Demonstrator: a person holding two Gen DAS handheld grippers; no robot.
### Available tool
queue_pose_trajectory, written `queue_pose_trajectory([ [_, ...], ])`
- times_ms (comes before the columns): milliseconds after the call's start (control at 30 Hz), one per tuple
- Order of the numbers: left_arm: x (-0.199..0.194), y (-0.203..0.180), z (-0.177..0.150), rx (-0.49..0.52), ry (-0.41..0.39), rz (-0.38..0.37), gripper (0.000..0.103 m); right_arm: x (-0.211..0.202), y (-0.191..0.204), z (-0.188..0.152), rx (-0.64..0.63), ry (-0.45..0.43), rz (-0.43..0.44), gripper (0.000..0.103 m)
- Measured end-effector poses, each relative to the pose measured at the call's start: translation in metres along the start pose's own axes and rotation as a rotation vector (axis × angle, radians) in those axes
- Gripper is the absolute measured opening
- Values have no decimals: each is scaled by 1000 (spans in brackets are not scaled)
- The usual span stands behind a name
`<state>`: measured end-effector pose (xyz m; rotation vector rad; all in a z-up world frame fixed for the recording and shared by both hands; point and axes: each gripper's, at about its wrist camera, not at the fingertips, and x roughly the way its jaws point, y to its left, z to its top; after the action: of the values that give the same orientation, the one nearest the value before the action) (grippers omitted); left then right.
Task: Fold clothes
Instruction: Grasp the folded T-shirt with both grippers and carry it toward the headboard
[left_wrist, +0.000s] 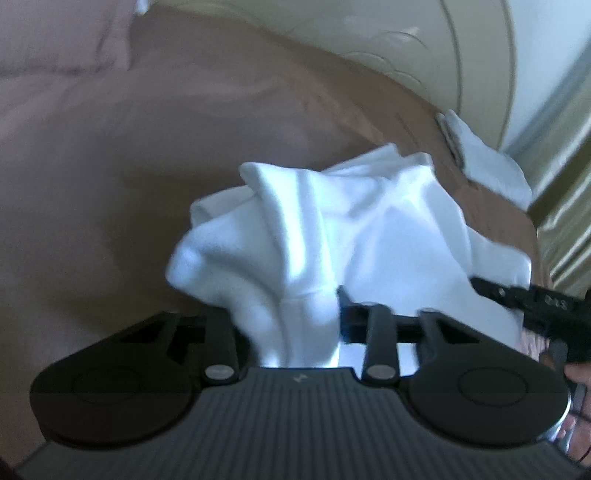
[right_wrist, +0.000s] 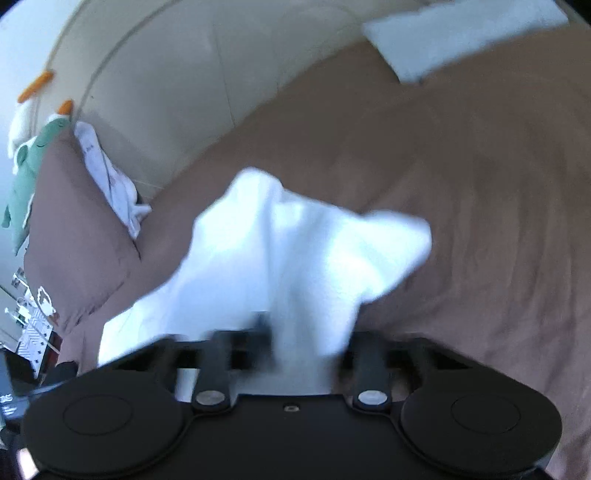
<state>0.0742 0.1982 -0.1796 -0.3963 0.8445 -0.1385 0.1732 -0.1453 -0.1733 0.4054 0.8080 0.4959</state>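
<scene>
A white garment (left_wrist: 332, 229) hangs bunched above a brown bedspread (left_wrist: 129, 166). In the left wrist view my left gripper (left_wrist: 295, 317) is shut on a gathered fold of it, the cloth pinched between both fingers. The other gripper's black body (left_wrist: 535, 299) shows at the right edge, against the same cloth. In the right wrist view my right gripper (right_wrist: 306, 339) is shut on another bunch of the white garment (right_wrist: 295, 243), which rises from between its fingers and spreads out to both sides. The picture is blurred.
A cream padded headboard (right_wrist: 177, 81) runs along the back. A brown pillow (right_wrist: 74, 229) and a green soft toy (right_wrist: 26, 166) lie at the left. Folded white cloth (right_wrist: 454, 40) rests at the far right, and another white piece (left_wrist: 487, 162) near the headboard.
</scene>
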Motion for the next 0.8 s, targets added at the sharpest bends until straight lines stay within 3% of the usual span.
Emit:
queue_pose_trajectory([
  [133, -16, -27, 7, 118, -42, 77, 26, -28, 45, 7, -170, -136, -4, 17],
  [333, -37, -64, 51, 196, -136, 30, 26, -70, 70, 43, -259, -259, -48, 17],
  [467, -23, -104, 103, 298, -175, 19, 26, -81, 62, 80, -313, -297, -123, 17],
  [667, 26, -187, 191, 559, -245, 59, 26, -89, 30, 160, -305, -349, -162, 17],
  [800, 60, -230, 232, 554, -217, 26, 26, -93, 6, 206, -300, -384, -202, 17],
])
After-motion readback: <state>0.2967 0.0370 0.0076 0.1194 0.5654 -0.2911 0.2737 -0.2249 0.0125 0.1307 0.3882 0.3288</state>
